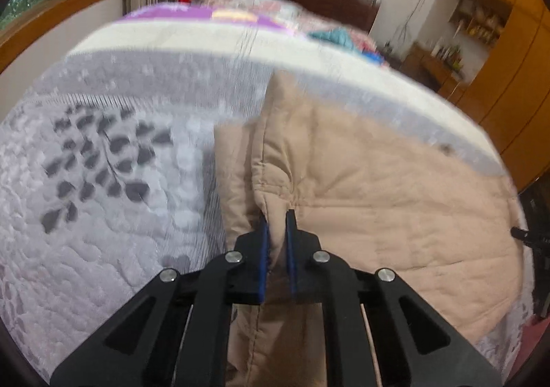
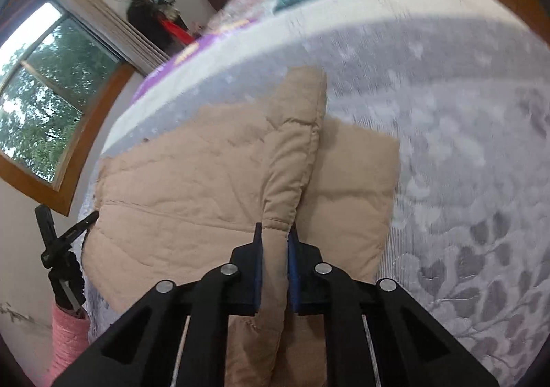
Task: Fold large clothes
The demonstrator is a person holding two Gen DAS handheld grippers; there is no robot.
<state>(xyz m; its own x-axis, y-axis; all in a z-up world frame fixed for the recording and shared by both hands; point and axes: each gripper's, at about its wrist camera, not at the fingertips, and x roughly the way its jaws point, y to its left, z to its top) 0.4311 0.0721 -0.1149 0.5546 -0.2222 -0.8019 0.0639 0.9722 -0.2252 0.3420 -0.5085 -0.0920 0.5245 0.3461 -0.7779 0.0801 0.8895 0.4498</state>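
Two grippers each pinch a raised fold of the tan quilted coat [image 1: 378,180], which lies spread on the grey leaf-patterned bedspread [image 1: 103,163]. The left gripper [image 1: 277,215] has its blue-padded jaws nearly closed, with a ridge of the padded cloth clamped between them. The right gripper [image 2: 275,228] likewise has its jaws drawn close on a sleeve-like padded strip that rises away from it over the flat body of the coat. Beyond the coat, the bed's far part carries a purple cover [image 1: 192,13] and some teal cloth [image 1: 335,36]
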